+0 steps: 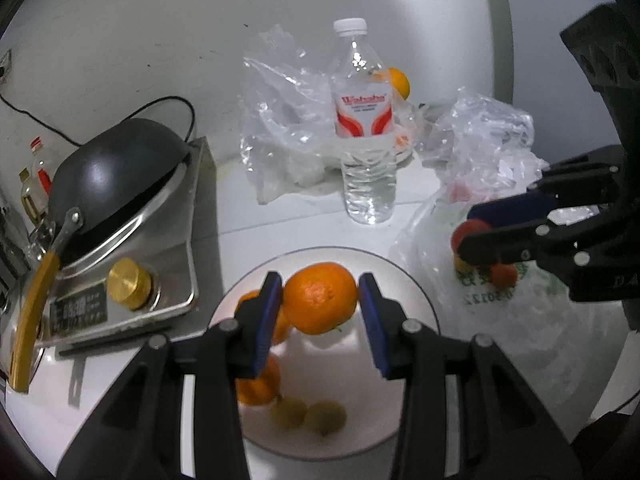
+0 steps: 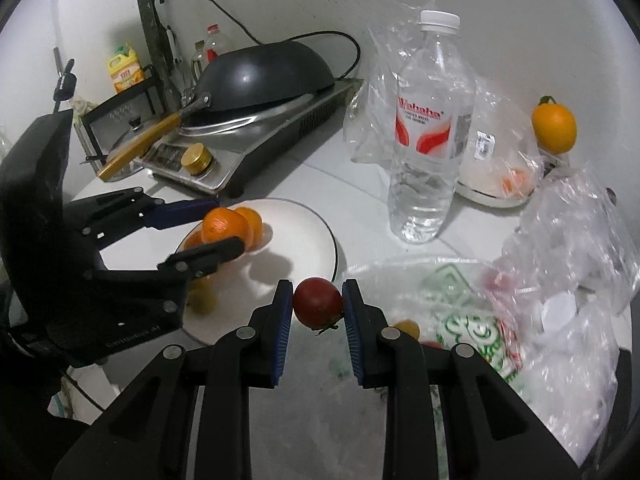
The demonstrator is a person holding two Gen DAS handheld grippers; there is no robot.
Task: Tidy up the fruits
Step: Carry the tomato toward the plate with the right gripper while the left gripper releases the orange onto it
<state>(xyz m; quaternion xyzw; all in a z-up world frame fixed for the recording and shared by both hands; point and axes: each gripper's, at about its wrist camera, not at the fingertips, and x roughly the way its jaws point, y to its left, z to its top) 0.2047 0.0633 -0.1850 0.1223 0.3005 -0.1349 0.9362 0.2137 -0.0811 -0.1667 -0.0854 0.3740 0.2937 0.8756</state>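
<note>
far out to the left of my left tongs [image 1: 320, 292] there's the stove [image 1: 168, 280] with the dark wok [image 1: 116, 168] tipped on it, its yellow handle [image 1: 32, 320] running down toward me, and a brass knob [image 1: 130, 284] on the panel. my left tongs are clamped on an orange [image 1: 320, 298], blue pads pressed to both its sides, and it hangs over the white plate [image 1: 416, 292]. under and just left of those tongs, more oranges [image 1: 258, 388] lie on the plate, and nearer me two small greenish fruits [image 1: 308, 416] lie side by side. straight ahead beyond the plate stands a water bottle [image 1: 366, 128] with a red label, upright, crumpled clear plastic [image 1: 280, 120] around and behind it, and one more orange [image 2: 554, 124] well back to its right.

over to my right tongs [image 2: 318, 306]: they're pinched narrow on a small red tomato [image 2: 318, 302], stem end down, just off the plate's right rim. beyond and to the right of these tongs the printed plastic bag [image 2: 460, 320] lies spread open, a yellow fruit [image 2: 408, 326] and bits of red showing in it, blurred. further right, more crinkled clear plastic [image 2: 580, 240] is heaped up.
</note>
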